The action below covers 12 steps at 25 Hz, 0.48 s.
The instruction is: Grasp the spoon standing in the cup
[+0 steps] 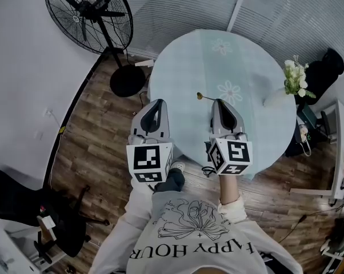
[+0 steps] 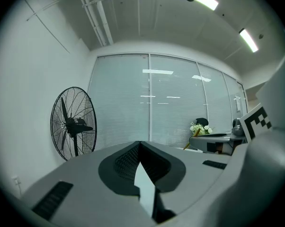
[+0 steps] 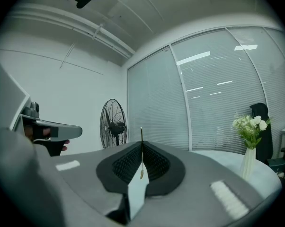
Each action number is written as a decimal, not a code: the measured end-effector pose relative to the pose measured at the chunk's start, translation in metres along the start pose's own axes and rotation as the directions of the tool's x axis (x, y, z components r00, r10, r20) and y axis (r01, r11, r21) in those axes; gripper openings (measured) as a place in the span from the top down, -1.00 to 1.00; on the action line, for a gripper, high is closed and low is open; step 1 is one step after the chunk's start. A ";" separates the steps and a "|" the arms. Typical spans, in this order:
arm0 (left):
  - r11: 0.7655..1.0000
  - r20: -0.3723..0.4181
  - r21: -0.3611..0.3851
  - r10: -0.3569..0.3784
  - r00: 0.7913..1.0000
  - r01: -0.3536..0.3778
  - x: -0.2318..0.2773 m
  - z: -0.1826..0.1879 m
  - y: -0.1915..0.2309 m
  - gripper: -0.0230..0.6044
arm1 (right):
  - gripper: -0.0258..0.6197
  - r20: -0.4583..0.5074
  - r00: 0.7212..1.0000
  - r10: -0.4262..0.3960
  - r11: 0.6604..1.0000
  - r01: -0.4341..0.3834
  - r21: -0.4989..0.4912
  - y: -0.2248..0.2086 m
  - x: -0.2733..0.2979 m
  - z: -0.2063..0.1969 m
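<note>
A pedestal fan (image 1: 89,13) stands on the wood floor, well beyond the left claw (image 1: 158,102) and to its left. The left claw's jaws are pressed together with nothing between them, and it hangs just off the edge of the round table (image 1: 258,67). Beside it, over the tabletop, the right claw (image 1: 218,102) is clamped narrow on the slim golden spoon (image 3: 141,141). The spoon is pinched at the jaw tips, one end sticking out past them and the other end inside the hollow behind them. A vase of white flowers (image 1: 295,81) stands ahead and to the right of that claw.
</note>
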<state>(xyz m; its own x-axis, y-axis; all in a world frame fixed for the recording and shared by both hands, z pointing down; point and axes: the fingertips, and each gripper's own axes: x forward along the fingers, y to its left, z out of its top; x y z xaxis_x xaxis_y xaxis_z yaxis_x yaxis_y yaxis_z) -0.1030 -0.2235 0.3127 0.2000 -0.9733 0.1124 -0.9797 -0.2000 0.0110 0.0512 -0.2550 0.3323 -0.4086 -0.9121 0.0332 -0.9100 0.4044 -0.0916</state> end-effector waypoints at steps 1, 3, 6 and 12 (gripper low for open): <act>1.000 0.000 0.000 0.000 1.000 0.000 0.000 0.000 0.000 0.92 | 0.87 0.001 1.000 0.000 1.000 0.000 0.000 0.001 0.000 0.000; 1.000 0.000 0.001 0.000 1.000 0.000 -0.001 -0.001 0.001 0.92 | 0.87 0.002 1.000 0.002 1.000 -0.002 -0.001 0.003 -0.001 0.000; 1.000 -0.002 0.000 -0.001 1.000 0.001 -0.002 -0.001 0.000 0.92 | 0.87 0.004 1.000 0.003 1.000 -0.003 -0.003 0.004 -0.003 0.001; 1.000 -0.002 -0.005 -0.003 1.000 0.003 -0.002 -0.001 -0.005 0.92 | 0.87 0.007 1.000 -0.002 1.000 0.002 0.002 0.000 -0.006 0.002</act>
<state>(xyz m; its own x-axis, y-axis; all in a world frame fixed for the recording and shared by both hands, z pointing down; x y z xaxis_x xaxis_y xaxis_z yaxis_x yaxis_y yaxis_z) -0.0988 -0.2207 0.3138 0.2026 -0.9726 0.1143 -0.9792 -0.2021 0.0158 0.0537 -0.2500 0.3299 -0.4066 -0.9132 0.0264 -0.9105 0.4027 -0.0940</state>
